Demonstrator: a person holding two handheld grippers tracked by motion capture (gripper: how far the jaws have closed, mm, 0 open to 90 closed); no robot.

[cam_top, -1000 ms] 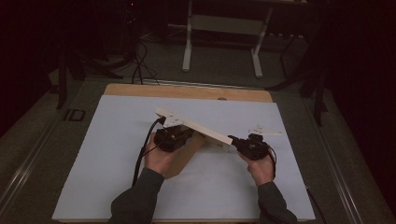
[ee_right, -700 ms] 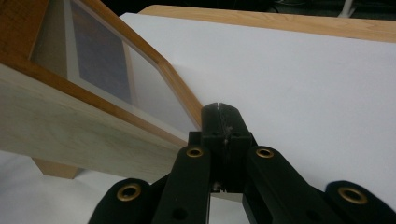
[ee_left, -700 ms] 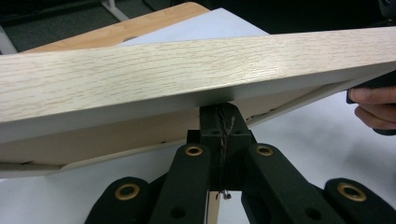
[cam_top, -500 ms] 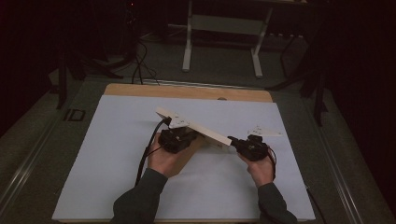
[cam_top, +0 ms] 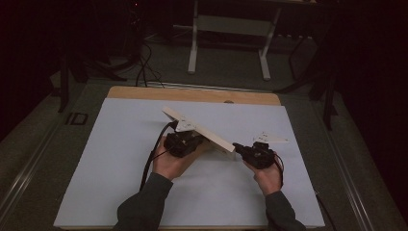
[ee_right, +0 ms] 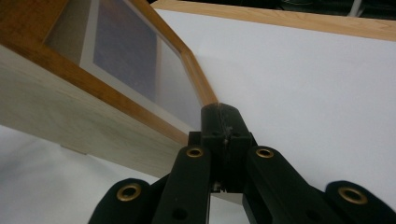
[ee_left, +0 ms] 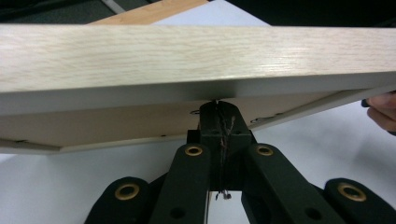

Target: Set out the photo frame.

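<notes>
A light wooden picture frame (cam_top: 204, 131) hangs tilted over the white table cover (cam_top: 120, 159), its far-left end higher than its right end. My left gripper (cam_top: 196, 139) sits below the frame's middle. Its jaws are shut and their tips (ee_left: 217, 105) touch the underside of the frame's rail (ee_left: 187, 51), with nothing between them. My right gripper (cam_top: 236, 145) meets the frame's lower right end. In the right gripper view its shut tips (ee_right: 222, 110) press against the corner of the frame (ee_right: 98, 100), whose glazed front (ee_right: 135, 60) faces this camera.
The table's wooden back edge (cam_top: 192, 94) runs beyond the white cover. A white stand (cam_top: 231, 29) and cables (cam_top: 142, 62) are on the dark floor behind. The other hand (ee_left: 380, 107) shows at the right edge of the left gripper view.
</notes>
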